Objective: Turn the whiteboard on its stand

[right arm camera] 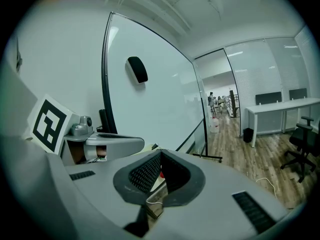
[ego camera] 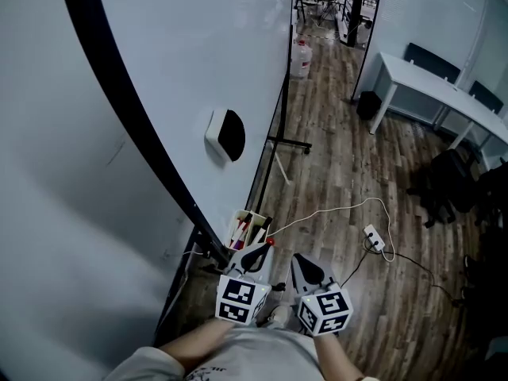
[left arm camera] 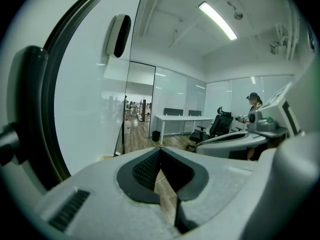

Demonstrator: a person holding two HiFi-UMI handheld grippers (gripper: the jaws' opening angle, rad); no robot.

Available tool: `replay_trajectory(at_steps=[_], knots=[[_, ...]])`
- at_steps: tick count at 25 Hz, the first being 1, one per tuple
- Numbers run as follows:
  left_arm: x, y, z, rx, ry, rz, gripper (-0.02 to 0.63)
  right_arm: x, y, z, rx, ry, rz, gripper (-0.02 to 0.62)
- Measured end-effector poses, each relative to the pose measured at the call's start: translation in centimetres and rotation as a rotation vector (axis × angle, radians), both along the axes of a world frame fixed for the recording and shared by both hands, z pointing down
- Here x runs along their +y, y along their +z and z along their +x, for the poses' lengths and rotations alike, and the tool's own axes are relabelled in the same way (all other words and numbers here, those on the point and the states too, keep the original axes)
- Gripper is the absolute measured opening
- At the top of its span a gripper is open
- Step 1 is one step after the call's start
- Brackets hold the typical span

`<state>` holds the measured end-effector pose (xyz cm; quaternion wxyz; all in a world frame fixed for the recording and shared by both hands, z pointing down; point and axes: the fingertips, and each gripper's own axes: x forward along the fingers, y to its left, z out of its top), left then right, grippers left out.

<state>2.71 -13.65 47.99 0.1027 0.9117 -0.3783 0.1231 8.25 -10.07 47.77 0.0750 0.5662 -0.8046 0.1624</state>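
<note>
While both claws are clenched on nothing, the whiteboard (ego camera: pixel 182 54) stands just to the left.
The left gripper (ego camera: pixel 255 254) and right gripper (ego camera: pixel 305 267) hover low by the bottom corner of its black frame (ego camera: pixel 188 206), probably to push it round there.

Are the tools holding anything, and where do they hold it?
Nothing: the left tool and the right tool are both shut and empty.

Oval black-and-white eraser (ego camera: pixel 225 135) on large black-framed whiteboard (ego camera: pixel 182 54), left. White power strip (ego camera: pixel 374 237) on wood-plank floor (ego camera: pixel 333 157) to its right; long white table (ego camera: pixel 432 90) farther back.
</note>
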Motion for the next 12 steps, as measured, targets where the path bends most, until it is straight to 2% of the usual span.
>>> replay_trajectory(at_steps=[12], knots=[[-0.03, 0.41, 0.36, -0.028, 0.027, 0.006, 0.011, 0.05, -0.17, 0.04, -0.004, -0.001, 0.009, 0.006]])
